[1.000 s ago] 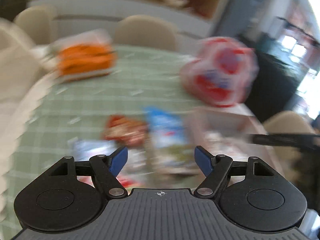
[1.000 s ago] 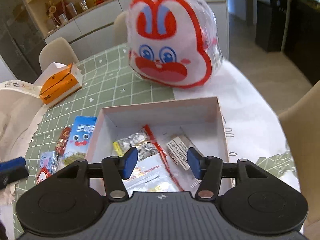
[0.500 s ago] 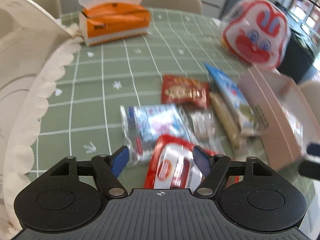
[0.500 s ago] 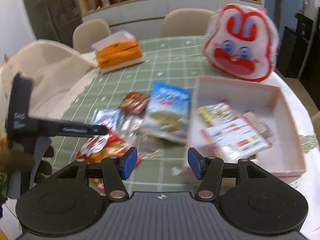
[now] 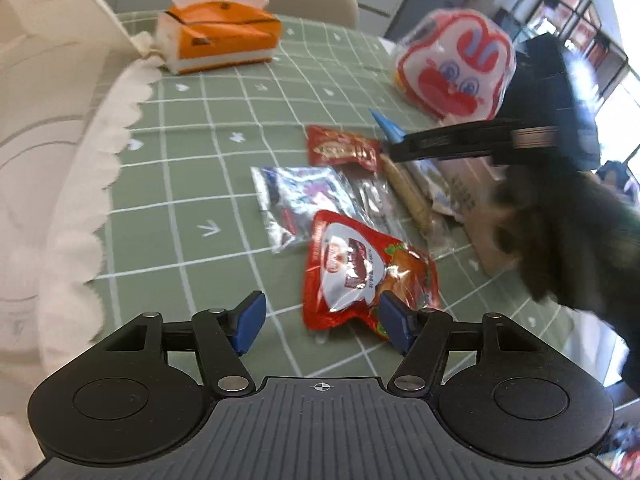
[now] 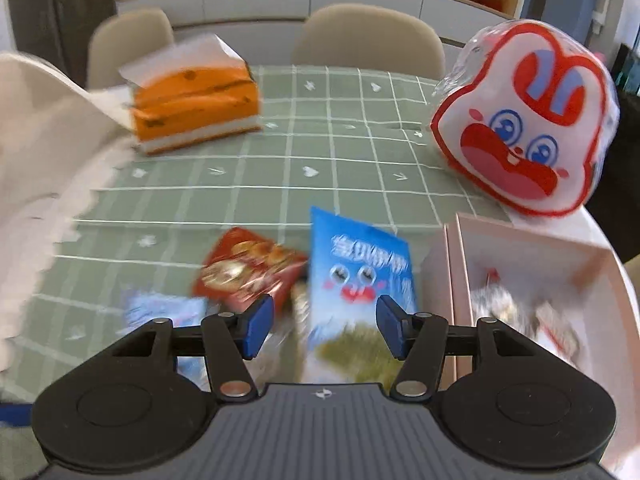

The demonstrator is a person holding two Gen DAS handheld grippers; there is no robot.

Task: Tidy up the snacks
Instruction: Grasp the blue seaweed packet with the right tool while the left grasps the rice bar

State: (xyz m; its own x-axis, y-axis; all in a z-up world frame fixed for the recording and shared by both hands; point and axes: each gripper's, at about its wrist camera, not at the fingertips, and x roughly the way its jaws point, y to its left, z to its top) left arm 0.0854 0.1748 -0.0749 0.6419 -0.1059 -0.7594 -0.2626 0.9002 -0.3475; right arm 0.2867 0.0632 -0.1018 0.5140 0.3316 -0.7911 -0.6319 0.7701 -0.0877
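While both grippers' fingers gape empty, a glossy crinkled red pouch (image 5: 362,270) lies flat on gridded cloth (image 5: 192,168).

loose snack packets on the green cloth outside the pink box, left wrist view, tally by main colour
Red: 2, the big red pouch nearest the open jaws and the small red packet further back
Silver/clear: 2, the silvery packet and the clear packet
Blue: 1, the blue packet, mostly hidden by the right gripper
Tan: 1, the tan stick
Total: 6

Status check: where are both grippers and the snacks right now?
Left gripper open over red pouch. Right gripper open over blue packet. Pink box beside it. Nothing blocking.
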